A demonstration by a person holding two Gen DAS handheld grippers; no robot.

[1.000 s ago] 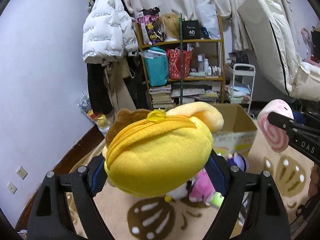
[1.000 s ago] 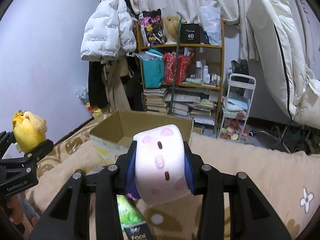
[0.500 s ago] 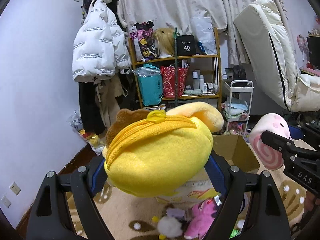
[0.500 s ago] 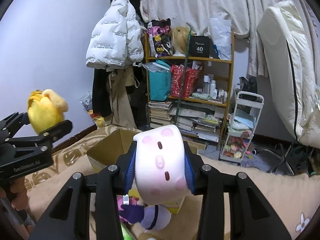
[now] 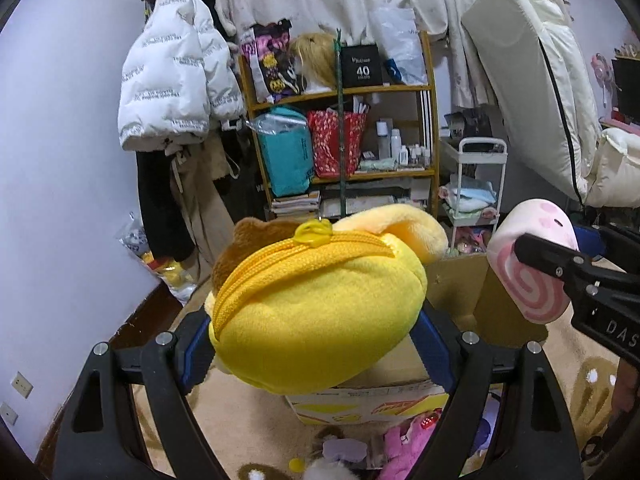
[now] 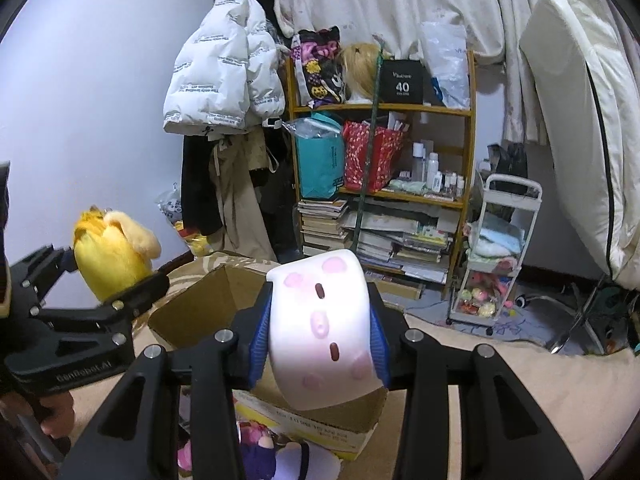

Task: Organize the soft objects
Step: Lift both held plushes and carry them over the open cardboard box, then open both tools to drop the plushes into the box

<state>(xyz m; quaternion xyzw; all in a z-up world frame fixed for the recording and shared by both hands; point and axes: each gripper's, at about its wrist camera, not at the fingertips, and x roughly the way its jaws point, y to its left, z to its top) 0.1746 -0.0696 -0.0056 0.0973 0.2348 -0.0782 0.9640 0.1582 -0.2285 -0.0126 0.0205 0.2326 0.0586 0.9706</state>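
Note:
My left gripper (image 5: 316, 336) is shut on a yellow plush pouch (image 5: 316, 312) with an orange zipper and a brown ear, held in the air before the open cardboard box (image 5: 460, 276). My right gripper (image 6: 320, 332) is shut on a white and pink roll-shaped plush (image 6: 320, 320), hanging over the box's (image 6: 200, 308) near opening. In the left wrist view the roll plush (image 5: 528, 260) shows its pink spiral end at the right. The yellow pouch (image 6: 112, 256) appears at the left of the right wrist view, level with the box's left flap.
Pink and purple plush toys (image 5: 404, 444) lie on the beige patterned rug (image 6: 520, 380) before the box. A cluttered wooden shelf (image 6: 384, 176), a hanging white puffer jacket (image 6: 224, 80), a white trolley (image 6: 500, 256) and a leaning white mattress (image 6: 580, 120) line the far wall.
Both grippers have moved forward with their plush toys toward the cardboard box, which now sits right beneath and behind them. The grips have not changed.

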